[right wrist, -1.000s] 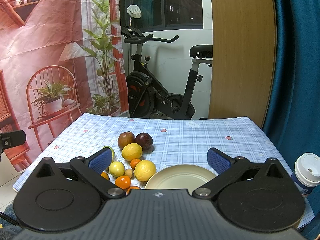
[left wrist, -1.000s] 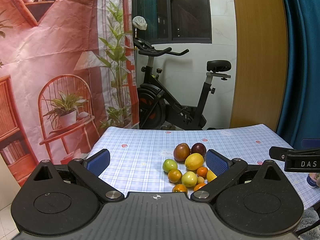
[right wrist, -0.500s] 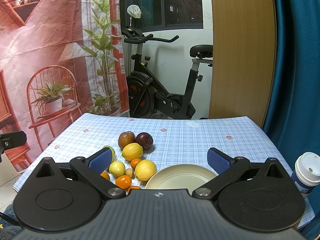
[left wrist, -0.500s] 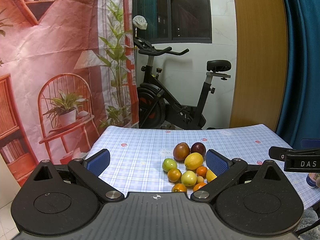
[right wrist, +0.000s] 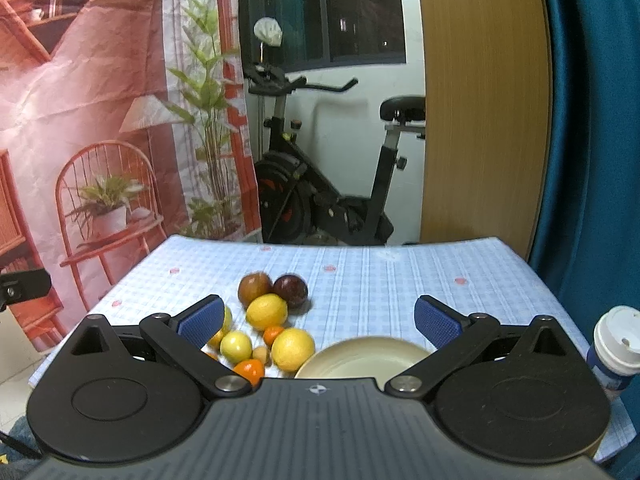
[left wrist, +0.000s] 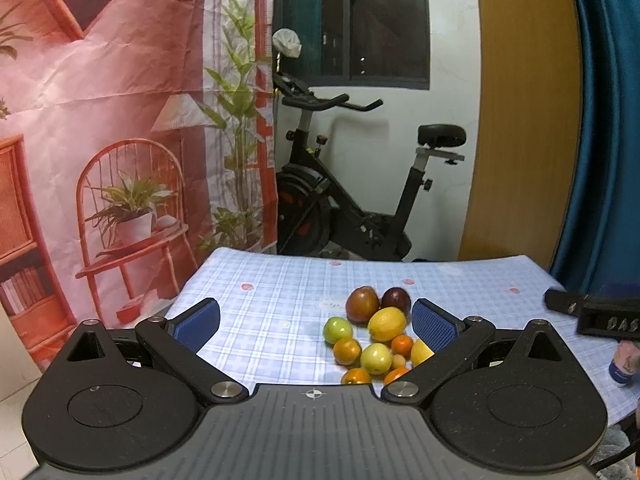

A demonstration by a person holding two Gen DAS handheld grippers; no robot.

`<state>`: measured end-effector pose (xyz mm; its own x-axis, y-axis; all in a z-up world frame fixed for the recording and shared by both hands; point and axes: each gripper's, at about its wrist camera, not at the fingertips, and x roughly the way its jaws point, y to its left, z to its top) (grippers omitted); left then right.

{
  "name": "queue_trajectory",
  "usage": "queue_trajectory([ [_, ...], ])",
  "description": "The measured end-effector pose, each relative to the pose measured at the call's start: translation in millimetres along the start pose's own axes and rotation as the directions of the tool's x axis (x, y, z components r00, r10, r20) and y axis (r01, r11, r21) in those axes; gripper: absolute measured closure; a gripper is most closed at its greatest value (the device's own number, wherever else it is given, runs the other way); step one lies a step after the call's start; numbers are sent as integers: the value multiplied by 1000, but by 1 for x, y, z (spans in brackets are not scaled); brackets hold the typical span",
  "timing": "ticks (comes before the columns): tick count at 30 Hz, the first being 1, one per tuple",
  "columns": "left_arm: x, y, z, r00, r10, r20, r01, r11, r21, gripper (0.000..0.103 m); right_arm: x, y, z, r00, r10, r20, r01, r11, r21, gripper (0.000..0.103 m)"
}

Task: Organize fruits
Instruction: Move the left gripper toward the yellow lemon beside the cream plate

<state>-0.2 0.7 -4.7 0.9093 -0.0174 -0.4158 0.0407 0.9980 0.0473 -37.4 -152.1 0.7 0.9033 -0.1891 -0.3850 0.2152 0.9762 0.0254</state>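
Both grippers hang above the near edge of the tabletop [left wrist: 280, 280], which is covered in a blue checked cloth, and each has its fingers spread wide with nothing between the blue pads.

Ahead of the left gripper [left wrist: 316, 322], the fruit pile [left wrist: 376, 336] sits close to its right finger [left wrist: 434, 324]: a brown-red fruit [left wrist: 362, 304] and a dark purple fruit [left wrist: 396, 299] lie farthest out, touching side by side, with a lemon [left wrist: 386, 323] just in front of them. A green apple [left wrist: 337, 329] lies toward the middle of the gap, and small oranges and a yellow-green fruit [left wrist: 376, 358] crowd nearer the gripper body. A second lemon [left wrist: 420, 352] is partly hidden behind the right finger.

Ahead of the right gripper [right wrist: 319, 320], the same pile leans toward its left finger [right wrist: 202, 320], which covers part of the green apple. A lemon [right wrist: 267, 312] and a larger one [right wrist: 293, 349] sit between the fingers, toward the left one. A cream plate [right wrist: 360, 360] lies low in the gap beside the right finger [right wrist: 436, 322], just beside the larger lemon; whether they touch is unclear. Well outside the right finger stands a lidded paper cup [right wrist: 614, 344].
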Motion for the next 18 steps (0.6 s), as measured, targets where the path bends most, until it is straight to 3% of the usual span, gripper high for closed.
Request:
queue_trajectory([
  [3,6,-1,1,1000,9,-12,-9,1000,-3,0,2,-6,4,999,3,46,-3,1000,-4,0],
  [10,20,12,11,999,28,38,-27,999,-29,0,22,-22,12,992,75,104,-78,997,28,0],
  [15,36,10,14,996,64,63,-65,998,7,0,37,-26,13,977,85,193,-93,995,32,0],
  [18,47,10,15,996,64,62,-65,998,16,1,51,-25,15,974,116,194,-120,993,13,0],
])
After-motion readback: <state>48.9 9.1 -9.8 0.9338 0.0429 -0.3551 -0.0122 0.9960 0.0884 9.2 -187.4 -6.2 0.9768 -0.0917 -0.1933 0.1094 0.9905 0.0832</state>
